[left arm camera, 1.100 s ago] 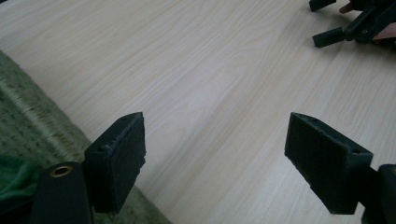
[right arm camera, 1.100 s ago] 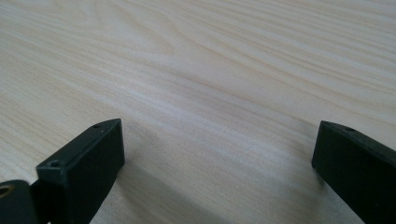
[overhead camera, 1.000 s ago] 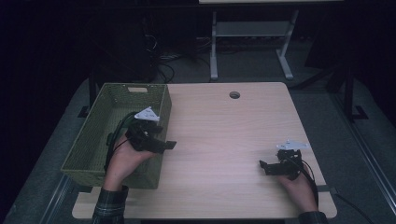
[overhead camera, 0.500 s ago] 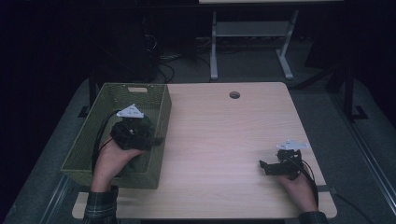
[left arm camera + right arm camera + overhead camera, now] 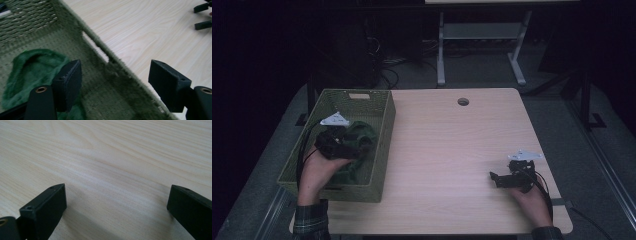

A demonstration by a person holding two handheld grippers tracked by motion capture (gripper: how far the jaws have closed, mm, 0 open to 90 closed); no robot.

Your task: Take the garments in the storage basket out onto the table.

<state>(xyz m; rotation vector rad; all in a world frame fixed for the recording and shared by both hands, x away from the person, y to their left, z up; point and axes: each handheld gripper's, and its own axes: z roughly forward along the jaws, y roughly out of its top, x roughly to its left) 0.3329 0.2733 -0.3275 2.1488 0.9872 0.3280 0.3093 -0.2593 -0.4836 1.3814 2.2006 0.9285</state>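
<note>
Your left gripper [image 5: 343, 145] has its jaws spread, just closing a bit with nothing between them, over the green cloth [image 5: 32, 67] in the basket [image 5: 379, 150] to grab it, while your right gripper [image 5: 507, 178] rests spread on the bench [image 5: 452, 150].

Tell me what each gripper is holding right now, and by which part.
Nothing is held. The left gripper hangs open over the green basket, its jaws having just been closing slightly with nothing between them; the green cloth lies loose below. The right gripper is open over bare table.

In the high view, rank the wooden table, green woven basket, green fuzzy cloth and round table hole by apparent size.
1. wooden table
2. green woven basket
3. green fuzzy cloth, partly hidden behind the left hand, so its full extent is unsure
4. round table hole
</note>
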